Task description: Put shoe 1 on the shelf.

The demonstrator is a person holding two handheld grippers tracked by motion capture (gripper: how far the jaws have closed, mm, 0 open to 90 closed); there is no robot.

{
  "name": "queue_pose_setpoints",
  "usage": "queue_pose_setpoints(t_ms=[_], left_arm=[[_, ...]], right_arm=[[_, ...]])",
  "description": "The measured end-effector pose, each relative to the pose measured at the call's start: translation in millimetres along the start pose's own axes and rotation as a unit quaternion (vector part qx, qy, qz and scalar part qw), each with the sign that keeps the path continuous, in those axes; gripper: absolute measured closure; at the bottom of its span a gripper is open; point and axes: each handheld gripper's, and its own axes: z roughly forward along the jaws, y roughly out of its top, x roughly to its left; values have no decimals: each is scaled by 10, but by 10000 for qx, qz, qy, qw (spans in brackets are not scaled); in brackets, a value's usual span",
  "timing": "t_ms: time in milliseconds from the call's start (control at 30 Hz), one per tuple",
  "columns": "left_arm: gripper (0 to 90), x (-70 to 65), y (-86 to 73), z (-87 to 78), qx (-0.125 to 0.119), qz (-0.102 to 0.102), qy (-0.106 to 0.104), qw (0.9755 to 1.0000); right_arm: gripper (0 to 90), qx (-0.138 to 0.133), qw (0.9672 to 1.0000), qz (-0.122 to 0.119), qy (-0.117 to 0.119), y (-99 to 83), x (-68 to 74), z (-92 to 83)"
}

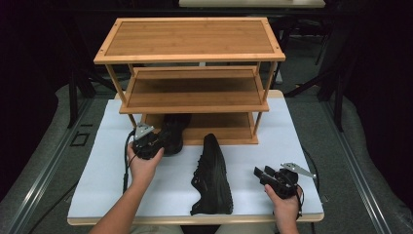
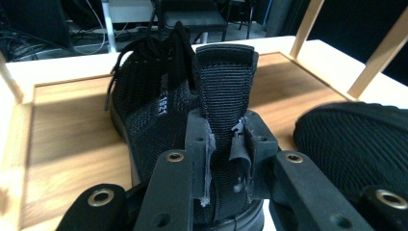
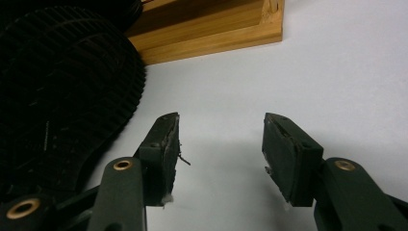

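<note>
Gripping a black shoe (image 2: 163,110) heel, left claw (image 2: 226,144), right claw (image 3: 219,149) wide over white table (image 1: 272,146), dark room.

I am holding my left black two-jaw gripper (image 1: 155,140) forward with its jaws clamping a shoe's heel tab — my right black two-jaw gripper (image 1: 259,174) is resting low, jaws standing apart, pointing left.

surface: white-topped table (image 1: 122,185) | on it: bamboo three-tier rack (image 1: 195,105) at the far edge; black shoe (image 1: 212,176) on its side, mid-table | rack's bottom tier: second black shoe (image 1: 172,132), heel outward
</note>
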Motion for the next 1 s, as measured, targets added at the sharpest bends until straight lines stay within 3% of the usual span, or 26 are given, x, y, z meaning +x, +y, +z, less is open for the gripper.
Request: queue_pose_setpoints(t_ms=[200, 500, 667, 833, 1000], left_arm=[[760, -31, -39, 231, 52, 12, 69, 10000], [730, -1, -83, 295, -111, 157, 93, 9998], [634, 45, -92, 167, -149, 119, -76, 9998], [538, 102, -147, -24, -210, 232, -240, 9992], [495, 214, -249, -266, -45, 252, -356, 9990]], right_arm=[[473, -14, 10000, 4, 20, 2, 0, 0], [473, -94, 10000, 23, -3, 9, -3, -25], [473, -16, 9999, -115, -49, 12, 34, -38], [469, -45, 9994, -341, -86, 22, 121, -55], [464, -106, 9983, -572, -60, 37, 242, -67]])
